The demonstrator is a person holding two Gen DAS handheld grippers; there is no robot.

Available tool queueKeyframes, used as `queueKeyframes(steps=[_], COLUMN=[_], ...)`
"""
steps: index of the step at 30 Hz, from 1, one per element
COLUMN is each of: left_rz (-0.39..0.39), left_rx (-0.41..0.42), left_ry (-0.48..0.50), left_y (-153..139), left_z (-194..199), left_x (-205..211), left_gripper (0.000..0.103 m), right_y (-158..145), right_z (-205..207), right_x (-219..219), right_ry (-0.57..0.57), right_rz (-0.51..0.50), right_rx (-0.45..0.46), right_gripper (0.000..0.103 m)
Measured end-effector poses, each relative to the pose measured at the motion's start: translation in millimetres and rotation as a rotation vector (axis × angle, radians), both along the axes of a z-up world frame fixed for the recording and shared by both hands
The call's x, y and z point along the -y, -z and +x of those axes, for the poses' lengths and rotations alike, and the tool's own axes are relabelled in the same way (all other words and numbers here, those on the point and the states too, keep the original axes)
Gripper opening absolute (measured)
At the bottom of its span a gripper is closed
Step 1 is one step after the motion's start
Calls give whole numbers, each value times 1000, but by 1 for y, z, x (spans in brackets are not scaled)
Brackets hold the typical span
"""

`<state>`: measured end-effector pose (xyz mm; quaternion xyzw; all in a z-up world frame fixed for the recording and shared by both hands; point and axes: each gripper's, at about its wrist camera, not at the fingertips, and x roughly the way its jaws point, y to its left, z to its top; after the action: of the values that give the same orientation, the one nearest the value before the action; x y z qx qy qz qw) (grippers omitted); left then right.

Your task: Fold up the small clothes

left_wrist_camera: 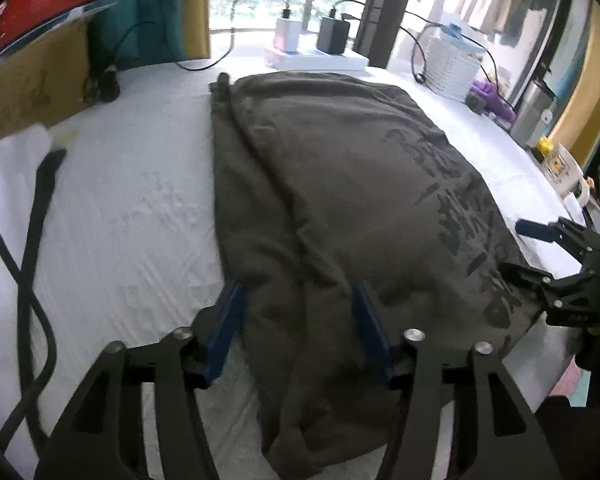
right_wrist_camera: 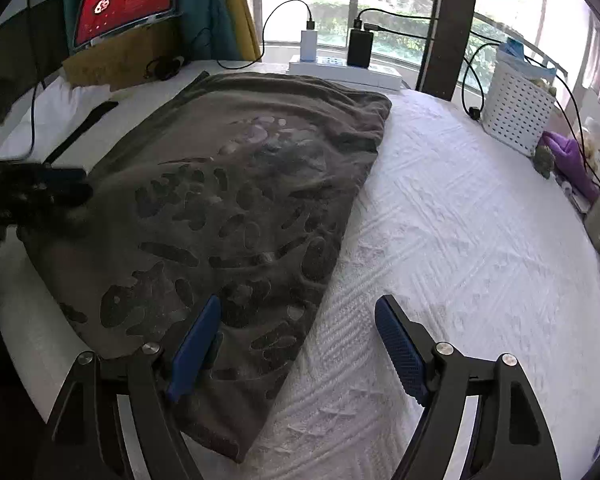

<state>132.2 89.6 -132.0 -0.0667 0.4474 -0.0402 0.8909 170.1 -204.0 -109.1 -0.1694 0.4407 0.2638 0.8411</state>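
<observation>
A dark grey-brown garment (left_wrist_camera: 340, 184) with a darker print lies folded lengthways on the white textured cover (left_wrist_camera: 132, 216). My left gripper (left_wrist_camera: 298, 304) is open low over the garment's near left part. Its left finger is at the cloth's left edge and its right finger over the cloth, and the pads do not press on it. My right gripper (right_wrist_camera: 300, 324) is open, straddling the garment's (right_wrist_camera: 228, 200) near right edge, with one finger over the print and the other over the cover. Each gripper also shows in the other's view: right gripper (left_wrist_camera: 556, 252), left gripper (right_wrist_camera: 56, 188).
Black cables (left_wrist_camera: 32, 264) and a white cloth (left_wrist_camera: 12, 160) lie at the left. A cardboard box (left_wrist_camera: 36, 80) with a red screen (right_wrist_camera: 128, 4) stands behind them. At the back are a power strip with chargers (right_wrist_camera: 340, 66), a white basket (right_wrist_camera: 516, 112), a purple item (right_wrist_camera: 568, 156) and a mug (left_wrist_camera: 560, 168).
</observation>
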Motion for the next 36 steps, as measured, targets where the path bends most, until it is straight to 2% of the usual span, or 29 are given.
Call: queueKeyframes(steps=[7, 13, 17, 24, 36], left_rz=[6, 6, -5, -22, -22], left_rx=[-5, 29, 45, 74, 61], left_ry=[4, -2, -28, -27, -10], left_y=[-4, -18, -25, -34, -29], left_z=[-3, -2, 10, 36, 86], left_x=[-1, -7, -13, -15, -23], left_gripper=[64, 64, 65, 73, 78], right_y=[-2, -9, -14, -22, -18], right_z=[1, 8, 20, 46, 99], right_x=[4, 4, 1, -1, -6], right_ry=[6, 11, 11, 13, 35], right_rz=[-6, 7, 18, 31, 35], right_rx=[-8, -6, 2, 14, 11], right_gripper=[83, 83, 83, 83, 83])
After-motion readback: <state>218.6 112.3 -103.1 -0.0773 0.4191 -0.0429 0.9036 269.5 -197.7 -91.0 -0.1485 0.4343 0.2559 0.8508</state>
